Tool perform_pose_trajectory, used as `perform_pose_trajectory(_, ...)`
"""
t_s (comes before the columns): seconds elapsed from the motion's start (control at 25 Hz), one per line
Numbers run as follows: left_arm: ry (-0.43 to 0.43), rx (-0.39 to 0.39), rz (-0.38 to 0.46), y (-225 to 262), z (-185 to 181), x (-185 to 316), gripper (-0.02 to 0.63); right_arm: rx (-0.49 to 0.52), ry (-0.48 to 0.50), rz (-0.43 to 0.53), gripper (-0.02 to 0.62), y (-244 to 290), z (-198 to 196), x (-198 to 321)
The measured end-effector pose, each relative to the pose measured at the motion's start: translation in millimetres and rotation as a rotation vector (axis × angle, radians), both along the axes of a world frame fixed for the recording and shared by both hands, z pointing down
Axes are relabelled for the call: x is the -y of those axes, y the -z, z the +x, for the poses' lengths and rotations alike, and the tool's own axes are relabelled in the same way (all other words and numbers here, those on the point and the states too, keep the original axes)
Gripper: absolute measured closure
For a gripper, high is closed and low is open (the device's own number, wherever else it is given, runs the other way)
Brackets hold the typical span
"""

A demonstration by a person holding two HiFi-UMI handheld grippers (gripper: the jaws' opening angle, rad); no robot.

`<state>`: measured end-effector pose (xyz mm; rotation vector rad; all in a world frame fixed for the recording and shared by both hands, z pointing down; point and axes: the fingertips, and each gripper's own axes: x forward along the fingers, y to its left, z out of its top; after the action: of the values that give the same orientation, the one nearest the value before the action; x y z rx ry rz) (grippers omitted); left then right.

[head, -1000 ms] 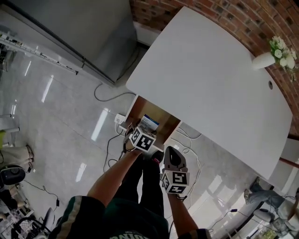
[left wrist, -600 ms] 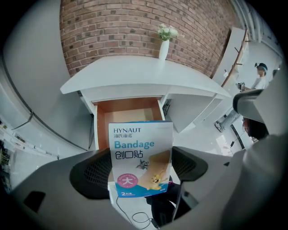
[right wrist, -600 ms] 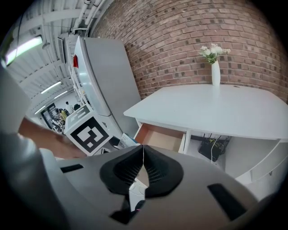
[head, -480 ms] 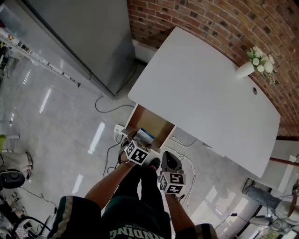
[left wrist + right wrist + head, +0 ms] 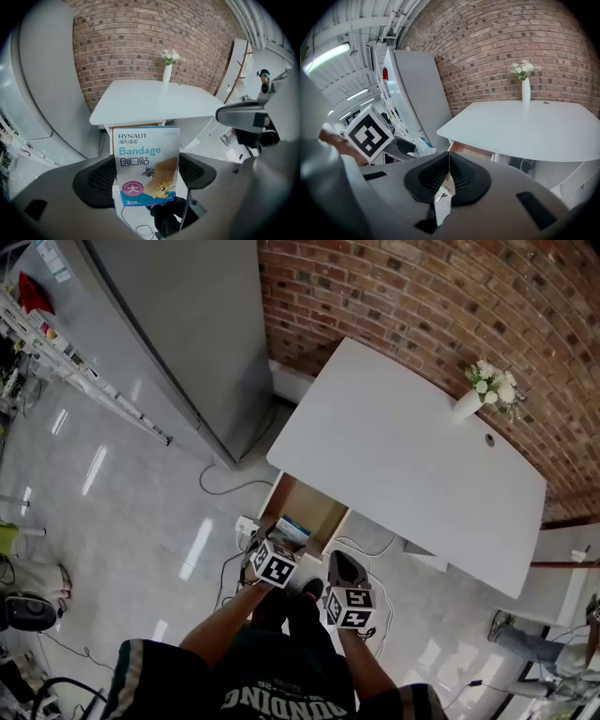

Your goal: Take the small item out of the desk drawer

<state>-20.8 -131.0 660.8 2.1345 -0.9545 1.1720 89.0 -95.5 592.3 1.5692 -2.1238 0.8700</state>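
A small white and blue bandage box (image 5: 146,166) stands upright between the jaws of my left gripper (image 5: 145,174), which is shut on it. From the head view the same box (image 5: 292,527) shows just above the left gripper (image 5: 274,563), over the open wooden drawer (image 5: 305,512) under the white desk (image 5: 403,465). My right gripper (image 5: 449,178) is shut with nothing between its pads, and sits to the right of the left one (image 5: 345,589), in front of the drawer. In the right gripper view the left gripper's marker cube (image 5: 369,132) and the box (image 5: 423,145) appear at the left.
A white vase of flowers (image 5: 478,395) stands at the desk's far edge by the brick wall (image 5: 394,296). A grey cabinet (image 5: 178,334) stands left of the desk. Cables and a power strip (image 5: 246,526) lie on the shiny floor by the drawer.
The head camera has pulled up and back, so the desk and wall show more fully. The left gripper keeps hold of the bandage box near the drawer; the right one stays beside it.
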Motion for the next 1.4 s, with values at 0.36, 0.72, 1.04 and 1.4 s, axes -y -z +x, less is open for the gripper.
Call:
perform_pose_trajectory(0.36, 0.021, -0.042, 0.129, 66, -6, 36, 0.179, -0.029, 0.018, 0.116, 0.571, 52, 1, 24)
perform_pose_trajectory(0.72, 0.033, -0.079, 0.263, 128, -9, 86, 0.179, -0.061, 0.022, 0.254, 0.571, 115, 9, 67)
perform_pose_trajectory(1.04, 0.029, -0.129, 0.426, 204, -6, 124, 0.179, -0.093, 0.018, 0.398, 0.571, 177, 16, 106)
perform_pose_trajectory(1.4, 0.059, -0.193, 0.563, 274, -7, 157, 0.179, -0.113, 0.015, 0.521, 0.571, 244, 29, 135)
